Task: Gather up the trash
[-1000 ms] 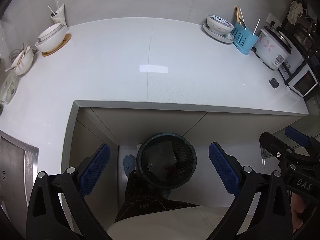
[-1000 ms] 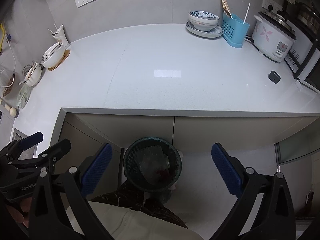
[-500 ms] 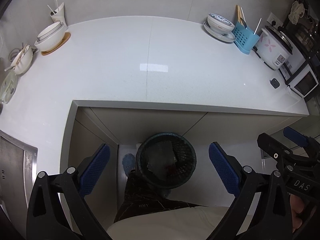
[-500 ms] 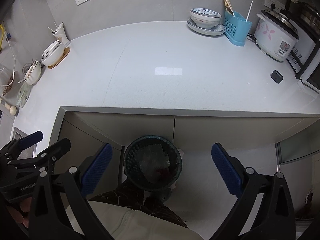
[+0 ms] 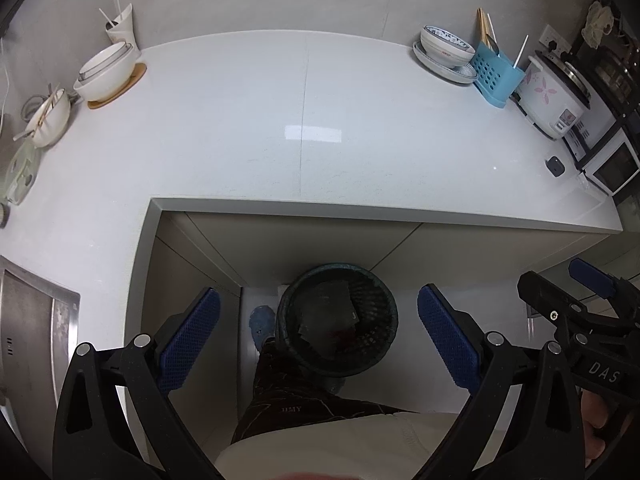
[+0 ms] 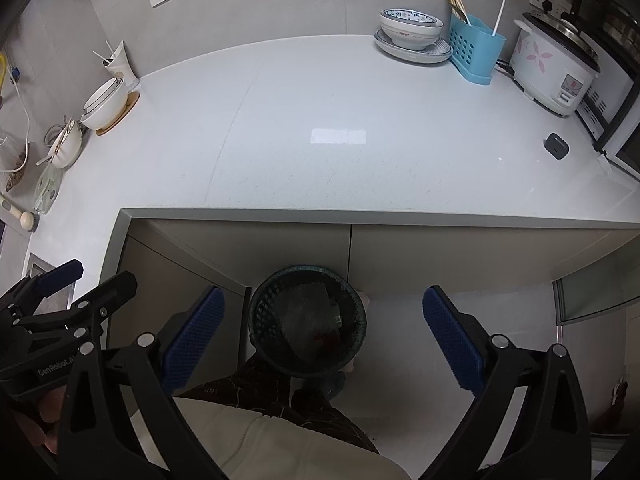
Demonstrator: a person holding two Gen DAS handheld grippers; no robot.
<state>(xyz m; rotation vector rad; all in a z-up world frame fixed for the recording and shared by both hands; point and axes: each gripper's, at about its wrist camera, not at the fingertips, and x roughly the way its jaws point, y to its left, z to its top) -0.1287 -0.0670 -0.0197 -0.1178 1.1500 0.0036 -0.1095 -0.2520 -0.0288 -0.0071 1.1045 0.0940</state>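
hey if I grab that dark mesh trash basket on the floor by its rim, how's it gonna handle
The trash basket looks like thin perforated plastic, so probably light, with a rim that may flex. It holds only a few scraps, so it likely adds little weight. Standing upright and open-topped, it could spill if tilted.

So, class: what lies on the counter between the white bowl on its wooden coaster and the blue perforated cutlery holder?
Only a patterned bowl stacked on a plate, right wrist view.

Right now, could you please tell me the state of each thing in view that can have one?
Left gripper: open, holding nothing.
Right gripper: open, holding nothing.
Trash bin: upright on the floor, trash inside.
Rice cooker: lid closed.
Patterned bowl: upright on a plate.
Utensil holder: upright, chopsticks inside.
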